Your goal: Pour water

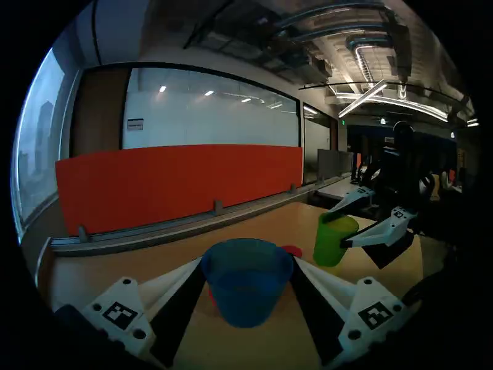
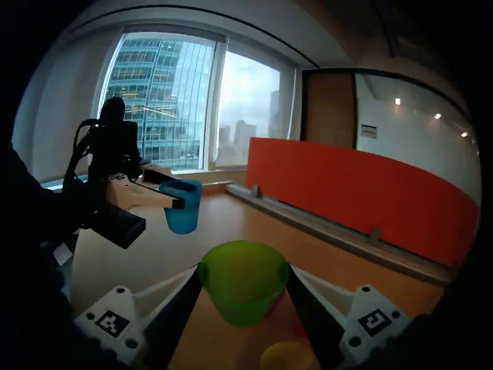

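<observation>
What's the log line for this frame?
left gripper: shut on blue cup | right gripper: shut on green cup | cups upright, apart | pour not started

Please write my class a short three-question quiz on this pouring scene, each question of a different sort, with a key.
1. Multiple choice: which cup do the right tongs hold? A blue, B green, C yellow.
2. True or false: the blue cup in the left tongs is tipped on its side.
3. Fill in: each pair of tongs is ___ on its cup.
Key: 1 B, the green cup. 2 False, it is upright. 3 Shut.
</observation>
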### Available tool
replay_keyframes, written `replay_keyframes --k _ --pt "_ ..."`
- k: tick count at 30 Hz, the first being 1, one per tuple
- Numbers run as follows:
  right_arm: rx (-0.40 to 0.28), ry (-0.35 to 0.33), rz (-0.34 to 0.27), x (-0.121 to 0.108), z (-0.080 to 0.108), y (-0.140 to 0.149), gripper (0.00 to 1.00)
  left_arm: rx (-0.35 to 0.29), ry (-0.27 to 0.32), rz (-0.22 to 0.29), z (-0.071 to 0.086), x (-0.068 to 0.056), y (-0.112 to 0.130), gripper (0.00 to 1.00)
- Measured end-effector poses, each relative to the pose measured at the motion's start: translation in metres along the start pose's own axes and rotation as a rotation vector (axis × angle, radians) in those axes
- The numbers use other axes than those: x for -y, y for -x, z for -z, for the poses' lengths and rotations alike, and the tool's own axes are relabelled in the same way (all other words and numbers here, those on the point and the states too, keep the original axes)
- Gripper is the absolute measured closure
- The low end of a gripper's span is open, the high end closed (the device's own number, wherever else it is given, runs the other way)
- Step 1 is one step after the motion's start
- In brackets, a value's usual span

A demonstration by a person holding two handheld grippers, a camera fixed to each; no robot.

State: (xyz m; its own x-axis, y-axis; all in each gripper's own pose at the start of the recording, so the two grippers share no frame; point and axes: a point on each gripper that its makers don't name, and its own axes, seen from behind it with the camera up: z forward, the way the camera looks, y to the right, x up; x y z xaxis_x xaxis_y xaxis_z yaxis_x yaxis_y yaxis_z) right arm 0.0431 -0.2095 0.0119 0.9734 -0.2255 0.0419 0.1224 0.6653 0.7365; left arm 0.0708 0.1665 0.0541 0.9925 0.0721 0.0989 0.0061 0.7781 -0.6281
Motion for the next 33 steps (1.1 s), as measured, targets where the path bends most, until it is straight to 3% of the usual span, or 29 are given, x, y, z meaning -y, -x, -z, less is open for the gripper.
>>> replay_keyframes --k 9,33 --pt "-0.034 0.008 0.007 -0.002 0.001 -0.011 0.06 -0.055 0.004 0.011 0.003 -0.003 -0.017 0.11" --pt "-0.143 0.01 -0.004 0.004 -0.01 -0.043 0.06 -0.089 0.021 0.012 0.003 -0.01 -0.031 0.11"
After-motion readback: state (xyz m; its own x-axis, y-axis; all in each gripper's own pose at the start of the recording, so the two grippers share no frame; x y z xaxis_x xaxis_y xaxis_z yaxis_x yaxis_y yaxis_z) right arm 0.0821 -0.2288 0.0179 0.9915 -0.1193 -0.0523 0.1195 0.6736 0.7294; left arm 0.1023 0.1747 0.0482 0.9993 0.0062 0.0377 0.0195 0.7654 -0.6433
